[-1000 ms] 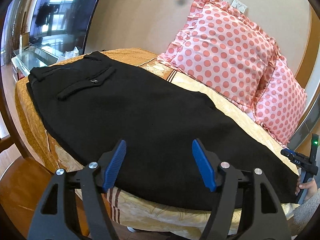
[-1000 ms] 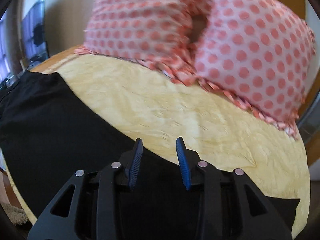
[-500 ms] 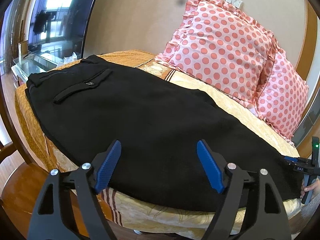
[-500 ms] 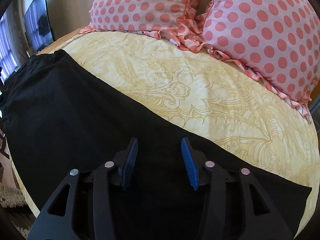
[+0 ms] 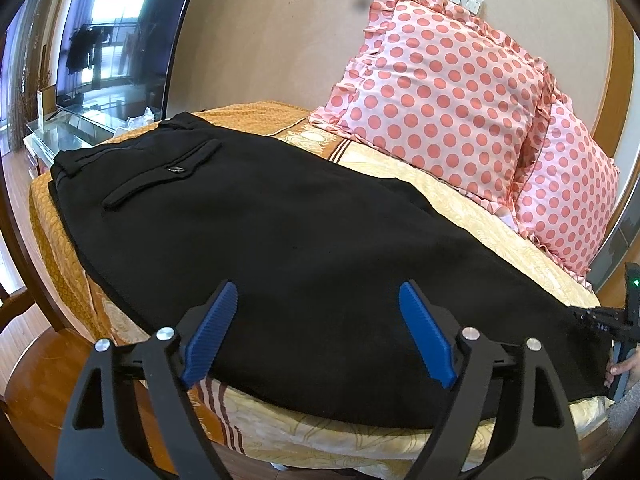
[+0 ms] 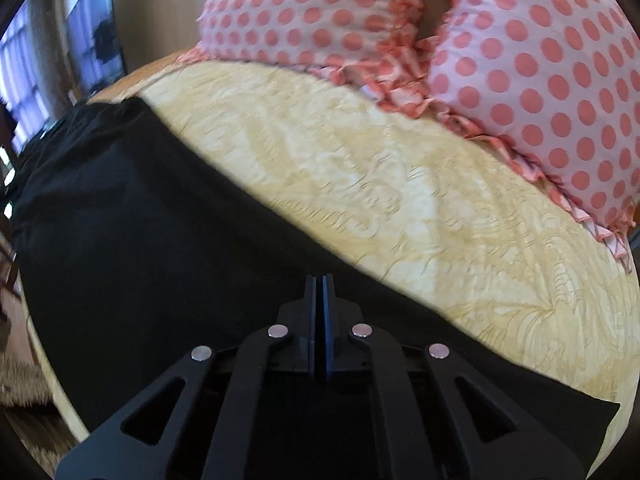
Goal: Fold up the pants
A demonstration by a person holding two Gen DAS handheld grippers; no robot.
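Observation:
Black pants (image 5: 280, 220) lie flat along the bed (image 5: 500, 224), waistband and back pocket at the far left, leg hems at the right. My left gripper (image 5: 317, 286) hovers over the near edge of the pants at mid-leg. Its jaws are opening wide and its blue pads (image 5: 212, 332) touch nothing. My right gripper (image 6: 319, 278) is down on the black cloth (image 6: 140, 240) near the hem end, its pads pressed together on the fabric. In the left wrist view the right gripper (image 5: 592, 316) shows at the hem, with a person's fingers (image 5: 622, 368) below it.
Two pink polka-dot pillows (image 5: 440, 92) lean on the wall behind the pants, also close ahead as pillows (image 6: 540, 60) in the right wrist view. Bare yellow bedspread (image 6: 380, 168) lies between pants and pillows. A television (image 5: 108, 40) stands far left. Wooden floor (image 5: 32, 380) lies below the bed's edge.
My right gripper's jaws have closed from well apart to fully together on the pants. My left gripper's jaws have spread wider; that hand has stayed in place.

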